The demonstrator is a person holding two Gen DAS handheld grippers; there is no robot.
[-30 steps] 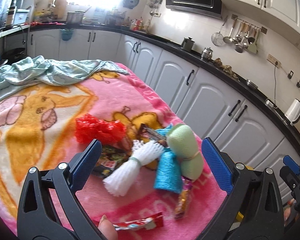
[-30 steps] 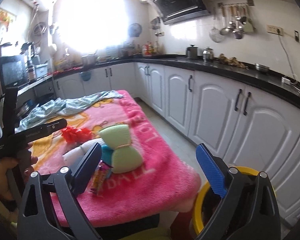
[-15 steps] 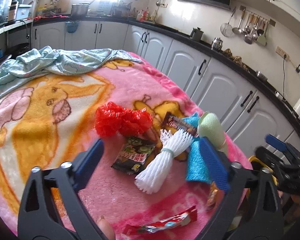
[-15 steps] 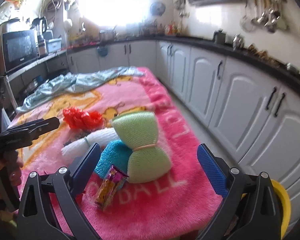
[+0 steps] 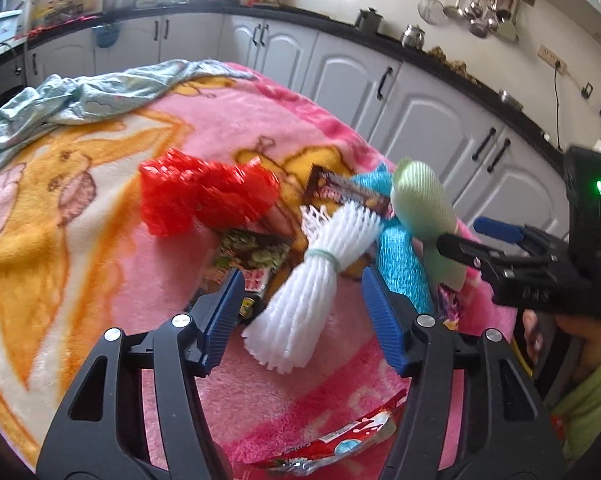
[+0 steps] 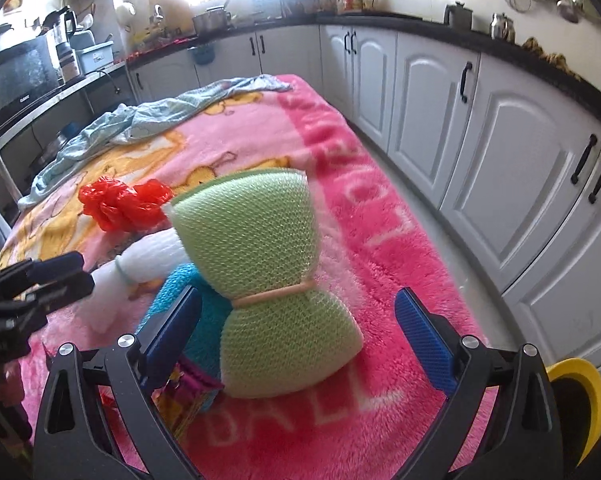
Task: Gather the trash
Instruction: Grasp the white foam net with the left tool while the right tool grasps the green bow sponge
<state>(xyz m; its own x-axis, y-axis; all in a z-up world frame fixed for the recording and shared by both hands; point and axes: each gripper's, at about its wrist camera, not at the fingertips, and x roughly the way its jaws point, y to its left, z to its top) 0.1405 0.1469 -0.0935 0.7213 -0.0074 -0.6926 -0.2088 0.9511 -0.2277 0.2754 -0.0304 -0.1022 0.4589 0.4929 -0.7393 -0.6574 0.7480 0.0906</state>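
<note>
Trash lies in a heap on the pink blanket (image 5: pixel 100 240). My left gripper (image 5: pixel 300 300) is open, its jaws on either side of a white foam net bundle (image 5: pixel 308 280). My right gripper (image 6: pixel 296 320) is open around a green foam net bundle (image 6: pixel 260 280) tied with a band; it also shows in the left wrist view (image 5: pixel 420 208). A blue foam net (image 5: pixel 400 264) lies between the two. A red foam net (image 5: pixel 204 200) and snack wrappers (image 5: pixel 340 190) lie behind. A red wrapper (image 5: pixel 340 448) lies near the front edge.
A yellow-rimmed bin (image 6: pixel 580 392) stands on the floor by the table's right corner. A pale blue cloth (image 5: pixel 80 96) lies crumpled at the far end. White cabinets (image 6: pixel 500 160) run along the right, with a floor aisle between.
Both grippers have moved forward and down toward the heap. The left jaws have narrowed around the white net. The right gripper now straddles the green net.
</note>
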